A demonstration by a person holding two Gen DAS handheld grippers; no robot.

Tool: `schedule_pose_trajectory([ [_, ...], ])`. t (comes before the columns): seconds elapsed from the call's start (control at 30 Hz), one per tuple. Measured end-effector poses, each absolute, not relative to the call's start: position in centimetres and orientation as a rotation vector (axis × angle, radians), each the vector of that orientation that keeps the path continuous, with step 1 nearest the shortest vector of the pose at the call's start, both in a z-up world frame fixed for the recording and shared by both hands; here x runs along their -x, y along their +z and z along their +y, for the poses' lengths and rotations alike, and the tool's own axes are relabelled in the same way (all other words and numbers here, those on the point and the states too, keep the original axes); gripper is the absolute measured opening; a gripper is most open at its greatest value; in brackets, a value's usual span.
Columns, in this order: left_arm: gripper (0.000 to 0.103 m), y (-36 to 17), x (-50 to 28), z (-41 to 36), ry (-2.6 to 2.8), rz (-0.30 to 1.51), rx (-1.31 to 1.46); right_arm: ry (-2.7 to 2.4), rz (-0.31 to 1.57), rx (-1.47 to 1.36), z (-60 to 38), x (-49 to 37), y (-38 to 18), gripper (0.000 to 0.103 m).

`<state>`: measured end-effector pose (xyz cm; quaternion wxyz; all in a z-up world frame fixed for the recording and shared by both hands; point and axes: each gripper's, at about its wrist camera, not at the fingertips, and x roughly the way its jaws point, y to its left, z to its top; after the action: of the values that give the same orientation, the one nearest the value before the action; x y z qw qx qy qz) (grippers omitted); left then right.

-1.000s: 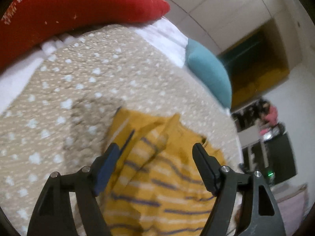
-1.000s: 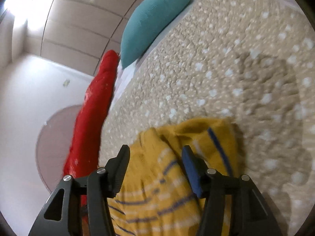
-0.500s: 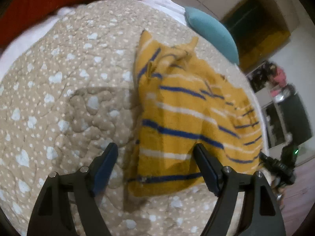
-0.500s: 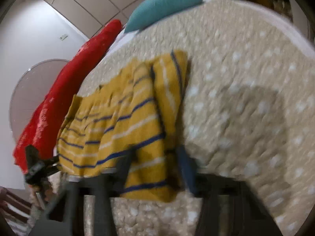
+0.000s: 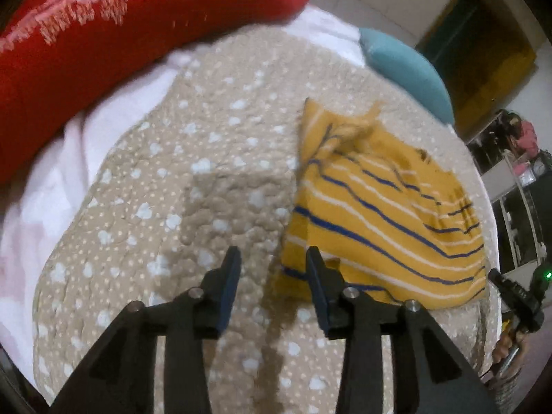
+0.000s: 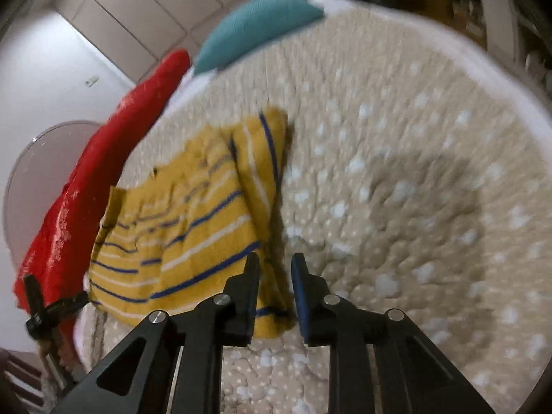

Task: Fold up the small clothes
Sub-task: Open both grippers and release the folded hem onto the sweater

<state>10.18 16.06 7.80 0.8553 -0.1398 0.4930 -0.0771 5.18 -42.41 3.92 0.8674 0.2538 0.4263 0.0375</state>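
A small yellow garment with blue and white stripes [image 5: 376, 220] lies folded on the beige dotted quilt [image 5: 207, 186]. My left gripper [image 5: 272, 262] is open and empty above the quilt, just off the garment's near left corner. In the right wrist view the same garment [image 6: 193, 234] lies left of centre. My right gripper [image 6: 274, 269] is open with a narrow gap at the garment's near right corner, holding nothing. The right gripper also shows at the far right edge of the left wrist view [image 5: 517, 296].
A long red cushion [image 5: 103, 34] and a teal pillow [image 5: 407, 69] lie at the far side of the bed. White sheet [image 5: 69, 158] shows around the quilt. Shelves and furniture [image 5: 517, 179] stand beyond the bed's right edge.
Both grippers have let go of the garment and pulled back toward the near edge. The garment now lies flat on the quilt. Both jaws have narrowed, the right more.
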Motion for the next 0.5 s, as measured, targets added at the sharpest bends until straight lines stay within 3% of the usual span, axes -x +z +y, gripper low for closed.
schedule_pose_trajectory([
  [0.03,0.060,8.3,-9.5,15.6,-0.165,0.994,0.298,0.074,0.874,-0.489,-41.9,-5.0,5.0,0.022],
  [0.13,0.077,8.9,-8.3,14.3,-0.161,0.882,0.358,0.101,0.842,-0.388,-39.0,-5.3,7.6,0.022],
  [0.5,0.077,4.9,-8.1,14.6,-0.177,0.824,0.402,0.318,0.949,-0.111,-19.0,-13.9,9.3,0.022],
])
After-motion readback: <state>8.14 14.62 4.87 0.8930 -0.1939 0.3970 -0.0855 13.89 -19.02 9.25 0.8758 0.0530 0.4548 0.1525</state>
